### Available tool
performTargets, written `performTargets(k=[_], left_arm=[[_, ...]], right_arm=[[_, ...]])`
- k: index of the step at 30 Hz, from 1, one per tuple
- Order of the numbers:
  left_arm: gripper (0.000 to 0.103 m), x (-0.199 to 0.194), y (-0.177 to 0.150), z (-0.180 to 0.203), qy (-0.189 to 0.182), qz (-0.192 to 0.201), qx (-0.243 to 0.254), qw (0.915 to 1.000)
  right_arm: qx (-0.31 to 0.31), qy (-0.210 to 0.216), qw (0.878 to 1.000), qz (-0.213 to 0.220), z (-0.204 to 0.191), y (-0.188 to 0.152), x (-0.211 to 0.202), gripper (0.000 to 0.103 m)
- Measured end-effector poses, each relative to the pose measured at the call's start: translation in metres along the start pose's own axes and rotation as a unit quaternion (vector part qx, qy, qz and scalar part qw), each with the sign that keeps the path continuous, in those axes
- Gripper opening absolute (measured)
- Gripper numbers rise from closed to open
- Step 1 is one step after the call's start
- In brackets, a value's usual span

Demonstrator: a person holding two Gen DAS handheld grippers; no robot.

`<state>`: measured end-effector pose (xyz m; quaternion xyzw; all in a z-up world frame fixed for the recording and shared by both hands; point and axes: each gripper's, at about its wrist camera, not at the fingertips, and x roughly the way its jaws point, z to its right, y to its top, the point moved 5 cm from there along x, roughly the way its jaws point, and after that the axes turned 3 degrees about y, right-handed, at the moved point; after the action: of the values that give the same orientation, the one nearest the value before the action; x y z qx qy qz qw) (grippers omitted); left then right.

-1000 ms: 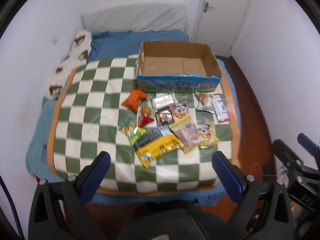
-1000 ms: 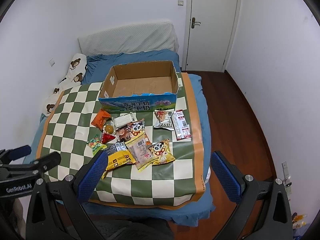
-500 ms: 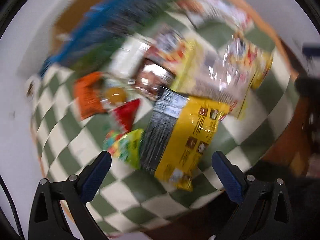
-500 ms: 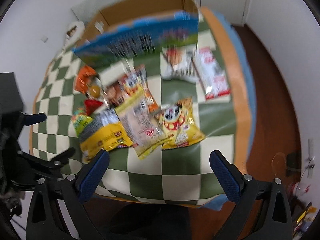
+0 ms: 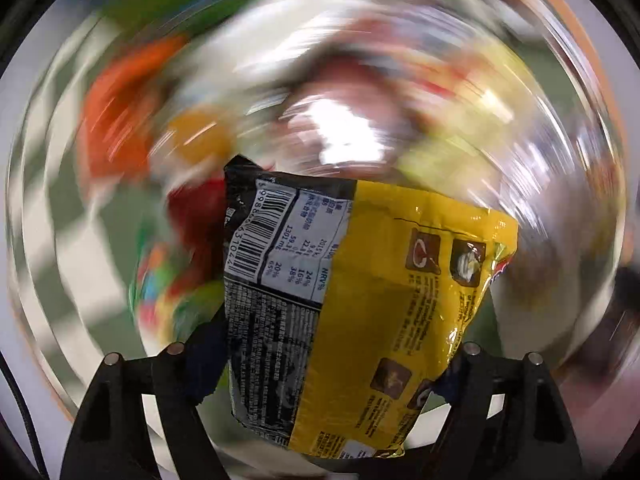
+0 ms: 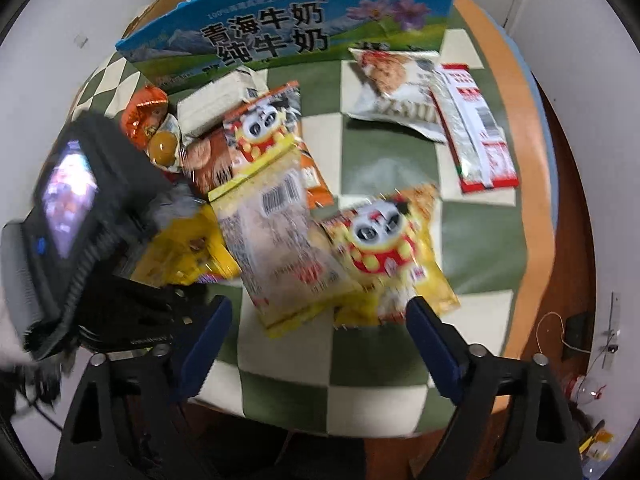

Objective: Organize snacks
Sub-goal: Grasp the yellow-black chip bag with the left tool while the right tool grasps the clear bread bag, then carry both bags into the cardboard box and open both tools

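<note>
A green-and-white checked blanket [image 6: 384,140] is covering the bed, with a blue-printed cardboard box [image 6: 288,28] standing at its far side and snack packets lying scattered in front of it. A second ago both cameras were looking over the whole room from high up; now both are hanging close over the pile, the box filling the top of the right wrist view. The left gripper [image 5: 332,364] is closing its jaws around the yellow-and-black bag [image 5: 360,304], which is sitting sharp between the blue pads and appears gripped (everything behind it is smeared by blur); its black end is showing a barcode and nutrition table. The right gripper [image 6: 316,344] is closing too, jaws still apart, nothing pressed between them, just above the yellow panda packet [image 6: 384,248] and the long clear packet [image 6: 280,232] overlapping it.
</note>
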<state>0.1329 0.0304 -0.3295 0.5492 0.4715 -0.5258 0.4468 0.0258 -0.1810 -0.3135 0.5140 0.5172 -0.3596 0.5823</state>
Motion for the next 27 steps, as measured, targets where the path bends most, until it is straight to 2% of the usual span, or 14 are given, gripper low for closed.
performTargets(k=[1,3,5,9,11,13,15,17,18,20,23,25,26,27], left_arm=[[0.080,-0.001,-0.004,-0.020,-0.012,-0.006,-0.063,0.9979],[0.080,0.001,-0.009,-0.042,-0.034,-0.009,-0.133,0.9905],[0.081,0.007,-0.014,-0.052,-0.045,-0.016,-0.163,0.9854],[0.084,0.023,-0.025,-0.052,-0.051,-0.027,-0.143,0.9880],[0.085,0.031,-0.032,-0.048,-0.047,-0.035,-0.113,0.9918],[0.085,0.032,-0.038,-0.052,-0.053,-0.036,-0.099,0.9931],[0.085,0.042,-0.041,-0.044,-0.066,-0.037,-0.097,0.9924],[0.085,0.053,-0.053,-0.044,-0.083,-0.039,-0.098,0.9909],[0.086,0.056,-0.053,-0.046,-0.091,-0.041,-0.097,0.9903],[0.086,0.066,-0.057,-0.054,-0.104,-0.038,-0.097,0.9891],[0.083,0.069,-0.066,-0.071,-0.111,-0.019,-0.113,0.9872],[0.082,0.060,-0.083,-0.088,-0.090,-0.007,-0.125,0.9881],[0.082,0.057,-0.089,-0.092,-0.084,-0.001,-0.133,0.9875],[0.082,0.054,-0.093,-0.097,-0.080,0.002,-0.141,0.9868]], right_arm=[[-0.001,0.000,1.000,0.000,-0.004,0.005,0.003,0.085],[-0.003,-0.001,1.000,-0.004,-0.011,0.016,0.013,0.084],[-0.010,0.000,1.000,-0.015,-0.020,0.025,0.027,0.084],[-0.040,-0.023,0.997,-0.060,-0.037,0.030,0.062,0.084],[-0.040,-0.043,0.994,-0.090,-0.037,0.024,0.079,0.075],[-0.021,-0.049,0.994,-0.094,-0.033,0.020,0.081,0.066],[0.026,-0.022,0.994,-0.100,-0.027,0.018,0.077,0.064],[0.098,0.049,0.987,-0.118,-0.021,0.011,0.069,0.063],[0.118,0.072,0.983,-0.122,-0.019,0.009,0.067,0.063],[0.136,0.091,0.979,-0.124,-0.017,0.006,0.061,0.064],[0.100,0.052,0.987,-0.117,-0.021,0.004,0.059,0.068],[0.076,0.024,0.990,-0.117,-0.033,0.003,0.063,0.068],[0.070,0.014,0.991,-0.112,-0.035,-0.001,0.062,0.066],[0.068,0.005,0.992,-0.105,-0.034,-0.003,0.059,0.060]])
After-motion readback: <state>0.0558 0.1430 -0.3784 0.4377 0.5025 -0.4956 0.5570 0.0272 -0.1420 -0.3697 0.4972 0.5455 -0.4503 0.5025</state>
